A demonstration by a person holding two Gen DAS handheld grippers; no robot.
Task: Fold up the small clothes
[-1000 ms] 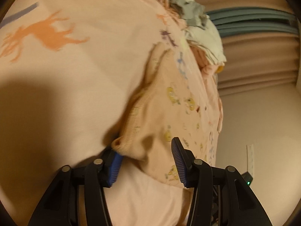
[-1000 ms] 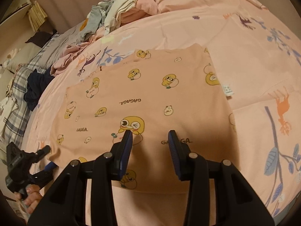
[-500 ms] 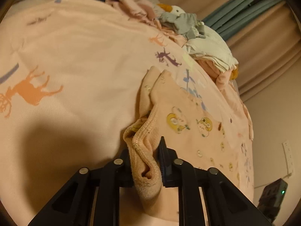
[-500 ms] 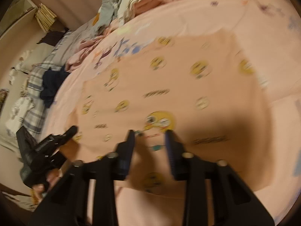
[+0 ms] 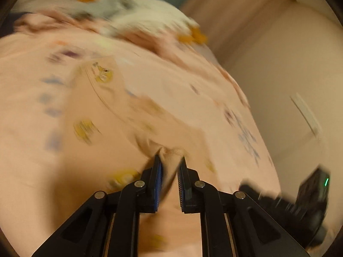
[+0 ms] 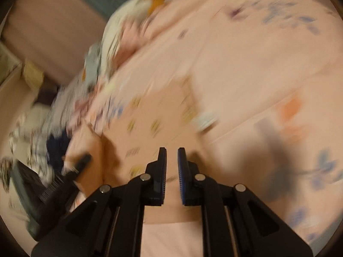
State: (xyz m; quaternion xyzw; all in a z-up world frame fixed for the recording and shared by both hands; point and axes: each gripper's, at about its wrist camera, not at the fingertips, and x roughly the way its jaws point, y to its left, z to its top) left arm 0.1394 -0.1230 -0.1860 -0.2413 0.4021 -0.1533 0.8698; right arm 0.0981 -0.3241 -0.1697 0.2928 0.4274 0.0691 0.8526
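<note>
A small peach garment with yellow cartoon prints (image 5: 103, 115) lies on the pink printed bedsheet (image 6: 257, 53). My left gripper (image 5: 170, 157) has a bunched fold of its edge pinched between the blue pads, and its jaws are still closing. That corner is lifted and drawn over the rest of the garment. In the right wrist view the garment (image 6: 150, 115) runs under and between the nearly closed jaws of my right gripper (image 6: 171, 150), which holds its near edge. The left gripper (image 6: 70, 171) shows at lower left with cloth raised. Both views are motion-blurred.
A pile of loose clothes (image 5: 139, 15) sits at the far side of the bed, also seen as the pile (image 6: 120, 38). Dark and plaid clothes (image 6: 57, 145) lie off to the left. A beige wall (image 5: 278, 64) and curtain border the bed.
Both grippers went from open to shut on the garment's near edge. The left one then swung sideways and up, dragging its corner over the garment. The right one lifted and rolled.
</note>
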